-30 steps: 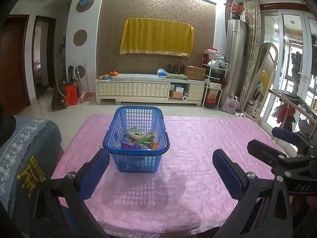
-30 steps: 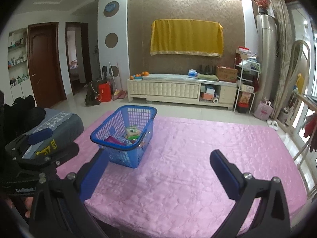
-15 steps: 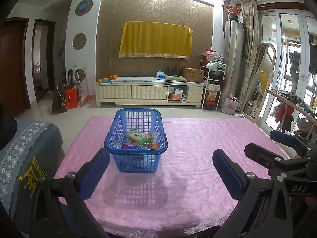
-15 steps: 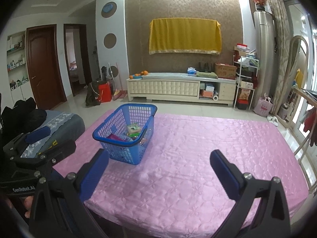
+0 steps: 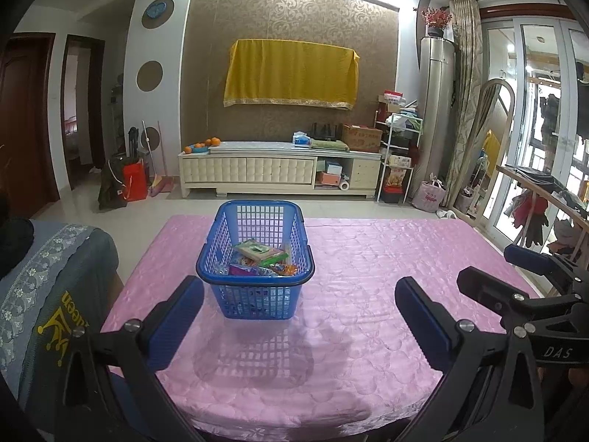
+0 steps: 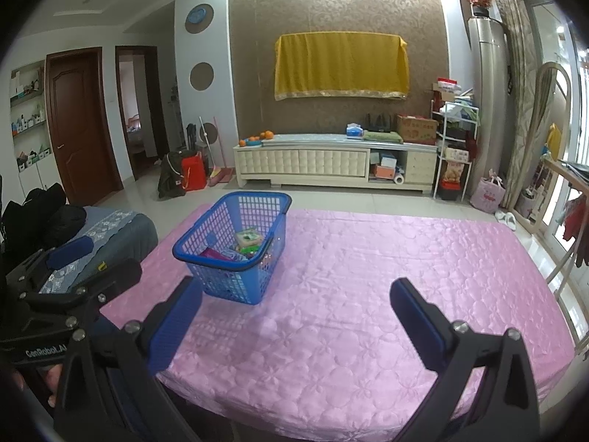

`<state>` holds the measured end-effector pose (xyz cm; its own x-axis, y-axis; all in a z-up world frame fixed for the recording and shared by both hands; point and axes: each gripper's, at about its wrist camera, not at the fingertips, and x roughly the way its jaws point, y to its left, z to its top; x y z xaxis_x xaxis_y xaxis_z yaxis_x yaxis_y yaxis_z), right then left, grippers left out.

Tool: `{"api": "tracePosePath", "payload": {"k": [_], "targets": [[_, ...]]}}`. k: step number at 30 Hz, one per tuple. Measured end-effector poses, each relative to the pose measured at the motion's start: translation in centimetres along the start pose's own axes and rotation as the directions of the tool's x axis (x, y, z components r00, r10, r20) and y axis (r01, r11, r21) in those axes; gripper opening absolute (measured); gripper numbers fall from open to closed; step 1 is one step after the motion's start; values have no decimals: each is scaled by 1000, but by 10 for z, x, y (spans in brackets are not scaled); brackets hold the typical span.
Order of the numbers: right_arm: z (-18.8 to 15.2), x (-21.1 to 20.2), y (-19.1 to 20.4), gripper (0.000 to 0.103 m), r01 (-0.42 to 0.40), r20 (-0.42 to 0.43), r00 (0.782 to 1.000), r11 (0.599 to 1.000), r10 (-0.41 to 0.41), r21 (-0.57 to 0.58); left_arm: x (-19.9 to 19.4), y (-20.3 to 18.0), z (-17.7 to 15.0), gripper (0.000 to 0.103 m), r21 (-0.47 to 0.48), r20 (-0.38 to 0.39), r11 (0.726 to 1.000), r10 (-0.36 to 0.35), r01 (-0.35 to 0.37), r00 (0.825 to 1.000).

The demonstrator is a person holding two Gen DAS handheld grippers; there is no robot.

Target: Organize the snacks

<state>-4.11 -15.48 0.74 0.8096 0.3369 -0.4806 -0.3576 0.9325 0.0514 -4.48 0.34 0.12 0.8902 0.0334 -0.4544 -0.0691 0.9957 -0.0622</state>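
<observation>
Black claw frames w/ blue pads, silver screws.

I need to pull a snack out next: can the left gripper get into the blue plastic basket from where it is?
Probably yes. The left gripper is open, the blue plastic basket sits right ahead, open-topped, with bare pink tablecloth between.

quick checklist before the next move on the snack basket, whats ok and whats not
1. Left gripper open, nothing held: ok.
2. Right gripper open, nothing held: ok.
3. Blue basket upright on the pink tablecloth: ok.
4. Snack packets inside the basket, none loose on the cloth: ok.
5. Path from left gripper to basket clear: ok.
6. Which packets lie at the bottom: cannot tell.
</observation>
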Motion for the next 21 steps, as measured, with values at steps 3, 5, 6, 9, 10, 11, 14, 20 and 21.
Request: {"api": "tracePosePath", "payload": {"k": [3,5,6,9,10,11,14,20,21], "targets": [[0,0,0,103,1,0,1000,1000,-1,0,0,-1,0,103,-1,-2,1000,0,0,1000],[0,0,0,103,2,1,1000,1000,-2,0,0,-1,0,103,-1,-3,1000,-1,1,1000],[0,0,0,103,2,0,1000,1000,-2,0,0,-2,0,103,-1,-3,1000,-1,1,1000],[1,1,2,103,6,0,1000,1000,-6,1,0,-2,-1,103,-2,-4,1000,0,0,1000],[1,1,2,103,7,1,1000,1000,-7,0,-1,-2,-1,103,-2,-6,1000,-1,1,1000],[0,1,2,103,9,2,1000,1000,-9,0,-1,-3,0,103,-2,-6,1000,0,0,1000],[0,0,2,103,9,2,1000,1000,-9,3,-1,-4,0,103,0,-9,1000,1,-1,1000],[-1,1,4,103,9,0,1000,1000,-9,4,-1,-4,0,103,5,-10,1000,4,-3,1000],[-2,0,4,103,8,1,1000,1000,-8,4,-1,-4,0,103,4,-11,1000,3,-3,1000]]}}
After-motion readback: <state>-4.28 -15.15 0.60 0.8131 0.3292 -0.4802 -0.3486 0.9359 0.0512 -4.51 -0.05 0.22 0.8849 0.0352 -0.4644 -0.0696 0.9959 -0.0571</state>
